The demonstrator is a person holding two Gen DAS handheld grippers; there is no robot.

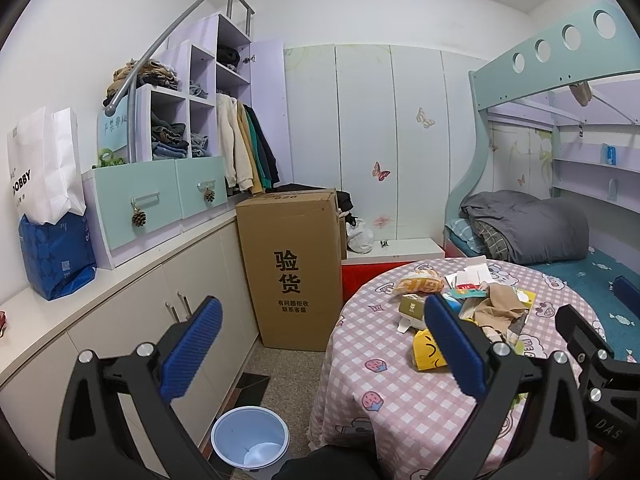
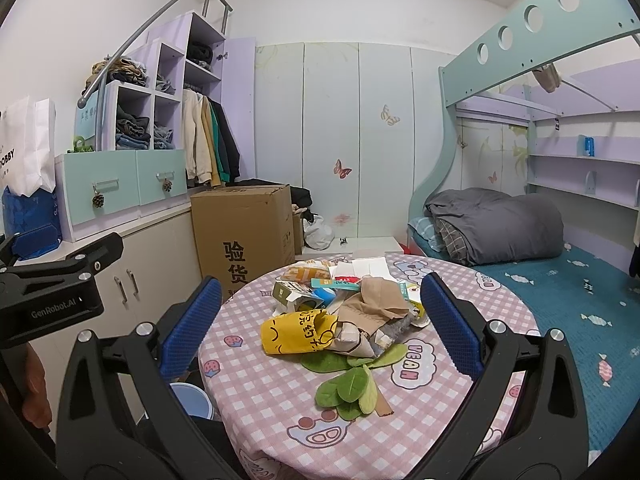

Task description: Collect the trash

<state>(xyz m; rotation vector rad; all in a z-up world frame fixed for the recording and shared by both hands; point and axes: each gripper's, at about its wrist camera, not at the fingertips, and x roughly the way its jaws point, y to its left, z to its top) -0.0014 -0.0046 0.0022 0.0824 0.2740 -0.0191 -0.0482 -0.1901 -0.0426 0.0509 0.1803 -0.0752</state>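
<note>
A pile of trash lies on the round table with a pink checked cloth (image 2: 280,408): a crumpled yellow wrapper (image 2: 294,332), a beige wrapper (image 2: 374,304), a green carton (image 2: 286,292), papers, and green plush leaves (image 2: 348,390). My right gripper (image 2: 320,324) is open and empty, its fingers either side of the pile, held above the table. My left gripper (image 1: 324,354) is open and empty, left of the table over the floor. The yellow wrapper (image 1: 426,354) shows beside its right finger. A pale blue bin (image 1: 250,442) stands on the floor below it.
A tall cardboard box (image 1: 294,268) stands behind the table by white cabinets (image 1: 132,320). A bunk bed with grey bedding (image 2: 496,224) lies at right. Shelves with clothes and paper bags (image 1: 44,184) sit on the counter at left.
</note>
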